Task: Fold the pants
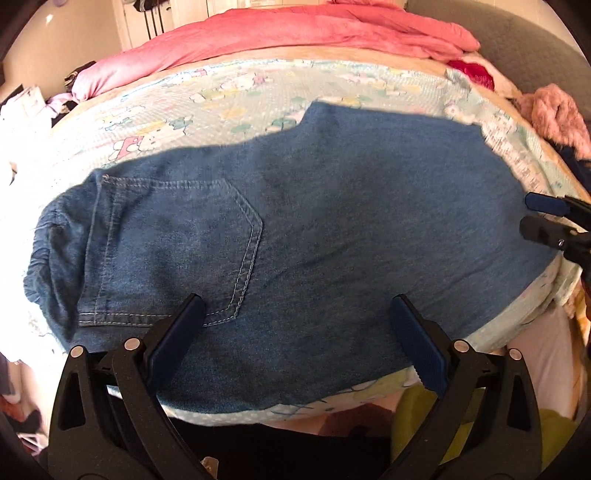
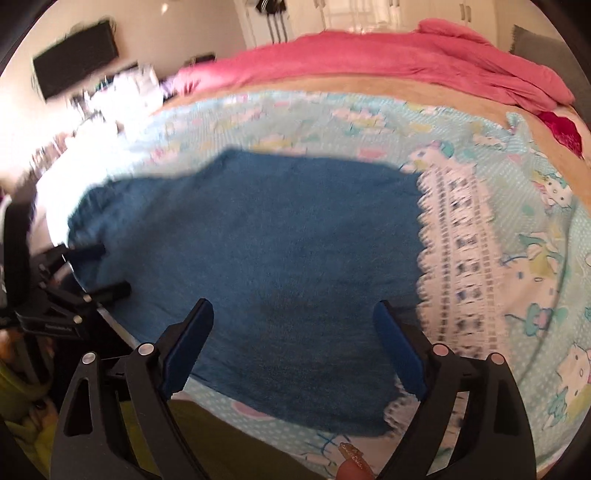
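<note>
Blue denim pants [image 1: 295, 229] lie flat across a cartoon-print sheet on the bed, back pocket [image 1: 177, 251] up and waistband to the left. My left gripper [image 1: 295, 306] hovers open over their near edge, nothing between its blue pads. The right gripper [image 1: 532, 218] enters this view from the right, over the leg end. In the right wrist view the pants [image 2: 266, 243] fill the middle, blurred. My right gripper [image 2: 293, 314] stands open above the fabric with nothing held. The left gripper [image 2: 107, 269] shows at the left, over the cloth.
A pink duvet [image 1: 295, 33] is bunched along the far side of the bed. The patterned sheet [image 2: 517, 240] has a lace-like white band beside the pants' right end. Clutter lies at the left of the room, fuzzy pink cloth [image 1: 557, 118] at the right. A fingertip [image 2: 351, 469] shows below.
</note>
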A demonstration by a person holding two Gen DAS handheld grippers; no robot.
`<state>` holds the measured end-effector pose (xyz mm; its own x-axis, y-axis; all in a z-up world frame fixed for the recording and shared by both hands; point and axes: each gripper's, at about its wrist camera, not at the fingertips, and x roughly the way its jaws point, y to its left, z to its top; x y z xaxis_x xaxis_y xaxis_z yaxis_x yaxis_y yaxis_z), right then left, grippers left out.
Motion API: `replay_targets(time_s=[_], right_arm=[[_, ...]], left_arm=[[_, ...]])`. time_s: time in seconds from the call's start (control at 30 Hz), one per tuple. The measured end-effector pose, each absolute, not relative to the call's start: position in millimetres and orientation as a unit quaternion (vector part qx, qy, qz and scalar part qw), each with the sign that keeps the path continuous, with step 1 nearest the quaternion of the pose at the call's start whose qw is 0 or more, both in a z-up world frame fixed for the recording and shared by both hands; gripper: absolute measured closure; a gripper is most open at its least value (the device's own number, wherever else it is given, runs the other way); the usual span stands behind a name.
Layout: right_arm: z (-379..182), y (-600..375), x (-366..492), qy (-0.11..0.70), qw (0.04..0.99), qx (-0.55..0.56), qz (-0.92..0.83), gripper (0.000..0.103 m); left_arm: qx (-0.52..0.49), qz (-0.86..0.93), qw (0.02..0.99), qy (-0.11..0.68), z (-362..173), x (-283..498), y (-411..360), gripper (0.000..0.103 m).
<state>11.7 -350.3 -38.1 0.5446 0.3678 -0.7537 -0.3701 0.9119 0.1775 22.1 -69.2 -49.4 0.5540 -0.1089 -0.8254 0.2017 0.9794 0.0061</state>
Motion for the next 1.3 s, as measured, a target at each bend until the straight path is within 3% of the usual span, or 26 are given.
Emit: replay_targets(time_s=[0.6,0.7,0.8,1.3], right_arm=[[21,-457,-19,0.351,0.927,0.054,0.121,0.015],[22,-466,-25,0.342,0.931,0.055,0.114,0.009],[19,-470,-30,0.338,0.933,0.058,0.112,0.009],[-31,-462,-32,0.391,0.904,0.097,0.141,0.009]], left_arm=[[0.038,-0.111,0.897,0.426,22,40,-106,0.008],[0.047,-0.124,0.898,0.42,32,51,-124,0.008],[0.063,-0.142,0.896,0.417,39,66,-147,0.008],[0.181,-0.244,0.854,0.421,0,155,-279,0.008]])
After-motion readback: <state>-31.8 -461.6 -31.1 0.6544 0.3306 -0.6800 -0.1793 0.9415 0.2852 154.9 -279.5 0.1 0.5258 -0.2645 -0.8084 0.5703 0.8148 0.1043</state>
